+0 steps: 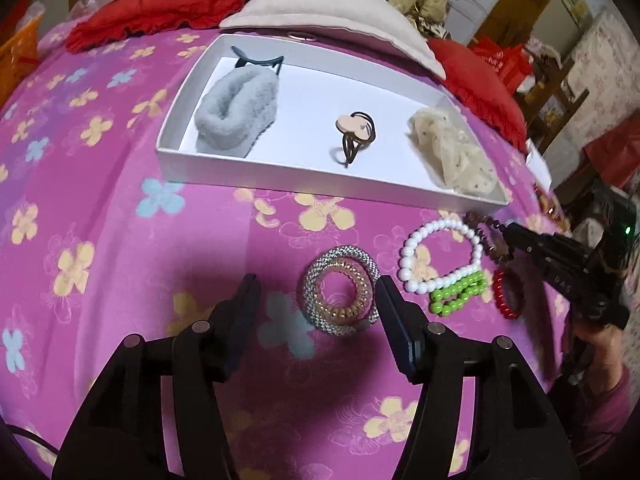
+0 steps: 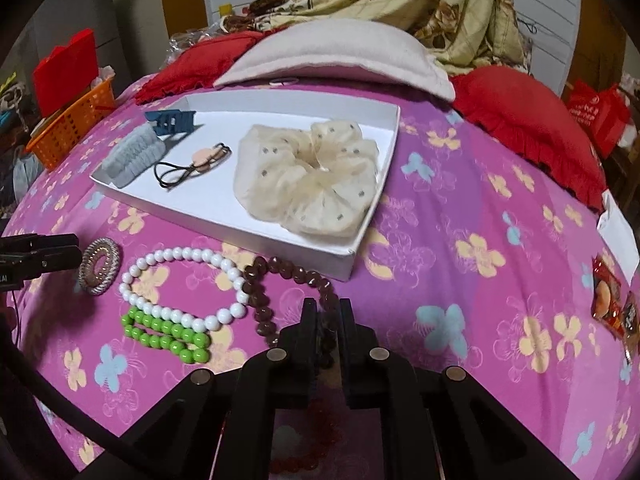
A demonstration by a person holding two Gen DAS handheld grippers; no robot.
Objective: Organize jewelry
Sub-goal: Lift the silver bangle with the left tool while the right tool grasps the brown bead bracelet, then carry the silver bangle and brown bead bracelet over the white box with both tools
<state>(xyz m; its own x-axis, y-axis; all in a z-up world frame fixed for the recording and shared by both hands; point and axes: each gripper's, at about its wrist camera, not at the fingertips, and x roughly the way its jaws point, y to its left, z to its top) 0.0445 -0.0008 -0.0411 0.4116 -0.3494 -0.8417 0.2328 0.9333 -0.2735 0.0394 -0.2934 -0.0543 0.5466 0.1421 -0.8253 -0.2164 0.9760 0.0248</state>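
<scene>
The right gripper (image 2: 325, 312) has its fingers pinched narrow on the brown bead bracelet (image 2: 288, 280), which lies on the bed's pink flowered sheet (image 2: 460, 240) just in front of the white tray (image 1: 280, 168), touching the white bead bracelet (image 2: 180, 284). Over on the other side, the left gripper (image 1: 316, 296) hovers with fingers wide and empty, the sparkly silver ring with a coiled hair tie (image 1: 340, 296) sitting between them on the sheet. Inside the tray already: a grey fuzzy scrunchie (image 1: 236, 116), a hair tie with a pink charm (image 1: 356, 128) and a cream dotted scrunchie (image 2: 308, 176). Watch the risk here: the brown strand looks tangled against the white beads, so a lift could drag them, and the green bead bracelet (image 2: 168, 332) beside them, across the sheet. The grip catches only a bead or two, so the strand could slip out. A red bead bracelet (image 1: 506, 294) rests close under the right gripper and could get knocked. Writing: the red bags in the background carry print, too small to read.
</scene>
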